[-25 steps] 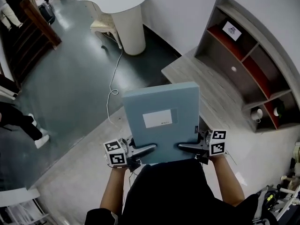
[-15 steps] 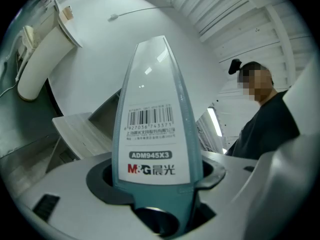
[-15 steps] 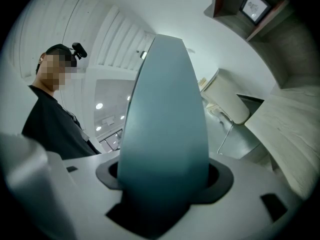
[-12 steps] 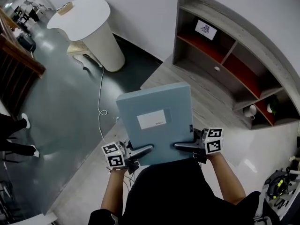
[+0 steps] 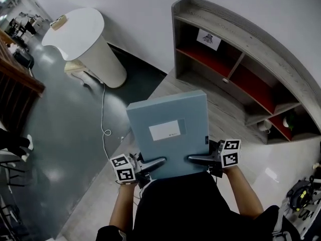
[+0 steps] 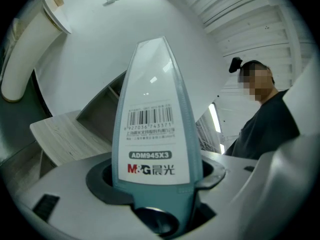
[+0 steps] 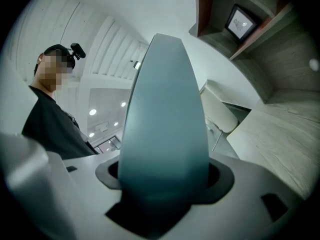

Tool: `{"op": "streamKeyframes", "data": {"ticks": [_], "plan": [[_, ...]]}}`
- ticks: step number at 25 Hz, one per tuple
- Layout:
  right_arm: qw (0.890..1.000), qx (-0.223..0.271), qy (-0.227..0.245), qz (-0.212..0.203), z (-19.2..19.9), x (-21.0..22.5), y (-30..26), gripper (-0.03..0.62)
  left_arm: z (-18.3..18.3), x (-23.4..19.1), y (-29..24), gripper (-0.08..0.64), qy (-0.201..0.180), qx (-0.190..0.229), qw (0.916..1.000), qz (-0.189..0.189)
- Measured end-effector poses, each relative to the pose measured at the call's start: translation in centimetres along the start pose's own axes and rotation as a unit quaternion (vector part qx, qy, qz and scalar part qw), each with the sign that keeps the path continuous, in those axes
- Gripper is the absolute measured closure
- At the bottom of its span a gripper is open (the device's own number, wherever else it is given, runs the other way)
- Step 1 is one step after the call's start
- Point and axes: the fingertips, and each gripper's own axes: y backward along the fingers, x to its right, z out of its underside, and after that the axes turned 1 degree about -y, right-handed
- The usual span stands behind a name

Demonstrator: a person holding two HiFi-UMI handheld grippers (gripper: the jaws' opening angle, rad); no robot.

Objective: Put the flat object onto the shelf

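left gripper (image 5: 152,162): pinching the near edge of the blue file box (image 5: 169,129) | right gripper (image 5: 198,158): pinching the same edge | box: carried level in the air, well short of the shelf (image 5: 241,20) | risk: gripped along one edge only, so the far end may droop or slip free; uneven hands could twist it; the leading corner may strike a shelf divider (image 5: 235,67) on entry

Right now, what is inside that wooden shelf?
A white card stands in the shelf's left compartment; small pale objects sit near its right end. Deep corners are hidden behind the dividers.
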Motion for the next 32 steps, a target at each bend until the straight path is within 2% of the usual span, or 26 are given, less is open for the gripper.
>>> {"op": "streamKeyframes", "data": {"ticks": [8,15,19,24,32], "plan": [[1.000,0.013,0.007,0.012,-2.2,1.3,2.8,0.279,-1.4,-0.4,-3.6,0.255,-0.007,-0.010,0.9999,0.011],[0.998,0.046,0.004,0.047,-3.5,1.6,4.7,0.279,-2.7,-0.4,-6.2,0.253,-0.014,-0.043,0.9981,0.042],[0.994,0.068,0.006,0.084,-5.0,1.9,5.8,0.278,-4.2,-0.8,-8.0,0.253,-0.014,-0.064,0.9949,0.076],[0.983,0.123,0.007,0.137,-7.7,2.8,7.0,0.276,-7.2,-2.0,-10.9,0.252,-0.023,-0.114,0.9848,0.129],[0.954,0.208,0.012,0.216,-12.1,3.9,8.5,0.275,-12.2,-3.3,-15.3,0.249,-0.039,-0.190,0.9584,0.209]]}}
